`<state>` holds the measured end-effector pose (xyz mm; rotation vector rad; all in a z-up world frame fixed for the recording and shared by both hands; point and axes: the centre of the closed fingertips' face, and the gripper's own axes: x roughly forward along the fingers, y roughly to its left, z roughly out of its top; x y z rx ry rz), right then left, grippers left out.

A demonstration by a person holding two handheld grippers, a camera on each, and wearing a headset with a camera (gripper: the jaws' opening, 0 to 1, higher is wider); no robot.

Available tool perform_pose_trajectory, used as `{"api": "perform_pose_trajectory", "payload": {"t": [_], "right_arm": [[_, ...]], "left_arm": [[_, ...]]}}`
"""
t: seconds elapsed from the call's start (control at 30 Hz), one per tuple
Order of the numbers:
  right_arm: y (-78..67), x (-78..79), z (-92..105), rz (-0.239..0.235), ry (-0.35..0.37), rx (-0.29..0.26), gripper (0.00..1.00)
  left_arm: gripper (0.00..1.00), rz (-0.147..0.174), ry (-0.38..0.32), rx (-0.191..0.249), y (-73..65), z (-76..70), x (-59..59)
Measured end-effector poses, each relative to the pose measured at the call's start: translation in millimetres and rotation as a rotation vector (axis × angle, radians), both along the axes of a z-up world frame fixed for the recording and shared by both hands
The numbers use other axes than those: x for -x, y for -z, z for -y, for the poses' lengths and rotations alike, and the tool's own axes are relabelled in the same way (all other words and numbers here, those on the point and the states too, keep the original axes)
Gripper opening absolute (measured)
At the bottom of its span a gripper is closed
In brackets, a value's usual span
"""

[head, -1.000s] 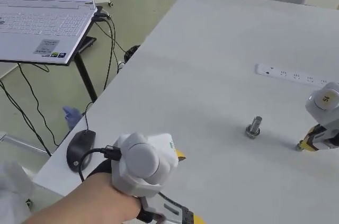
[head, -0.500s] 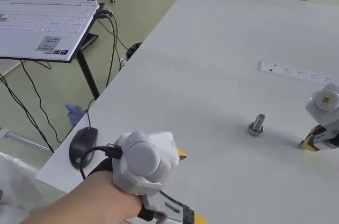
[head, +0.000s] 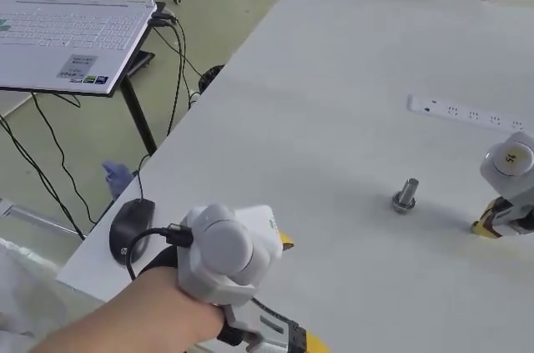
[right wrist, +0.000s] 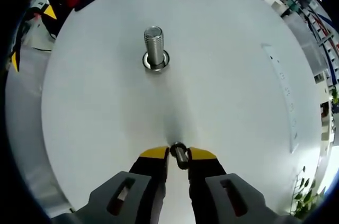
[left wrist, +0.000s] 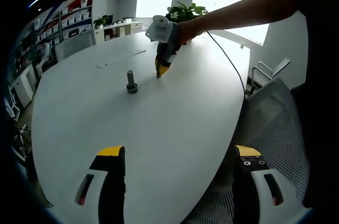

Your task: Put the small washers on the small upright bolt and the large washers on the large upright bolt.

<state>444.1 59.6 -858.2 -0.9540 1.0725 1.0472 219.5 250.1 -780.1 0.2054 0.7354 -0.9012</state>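
Observation:
The large upright bolt [head: 405, 196] [right wrist: 155, 48] [left wrist: 131, 82] stands on the white table [head: 334, 103] with a metal ring around its base. Just right of it, my right gripper [head: 484, 228] [right wrist: 178, 155] [left wrist: 159, 71] points tip-down onto the table. Its yellow-tipped jaws are closed on a small metal part [right wrist: 179, 155] that looks like the small bolt; whether a washer sits on it is too small to tell. My left gripper [left wrist: 179, 155] [head: 279, 340] is held open near the table's near edge, nothing between its jaws.
A white power strip [head: 463, 115] lies beyond the bolt. A laptop [head: 67, 27] rests on a side stand at the left, cables hanging beneath it. A black mouse [head: 129, 230] sits at the table's near-left corner. An office chair [left wrist: 270, 107] stands beside the table.

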Motion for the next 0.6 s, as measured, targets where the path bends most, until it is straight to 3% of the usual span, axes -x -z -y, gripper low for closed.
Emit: {"api": "perform_pose_trajectory", "payload": {"t": [0.23, 0.6], "right_arm": [[-6.2, -5.0, -2.1, 0.025, 0.011, -0.024, 0.28], [-39.1, -5.5, -0.3, 0.075, 0.066, -0.102, 0.33]], "left_arm": [[0.83, 0.001, 0.004, -0.003, -0.5, -1.8, 1.5], [0.83, 0.007, 0.014, 0.000, -1.4, -4.2, 3.9]]}}
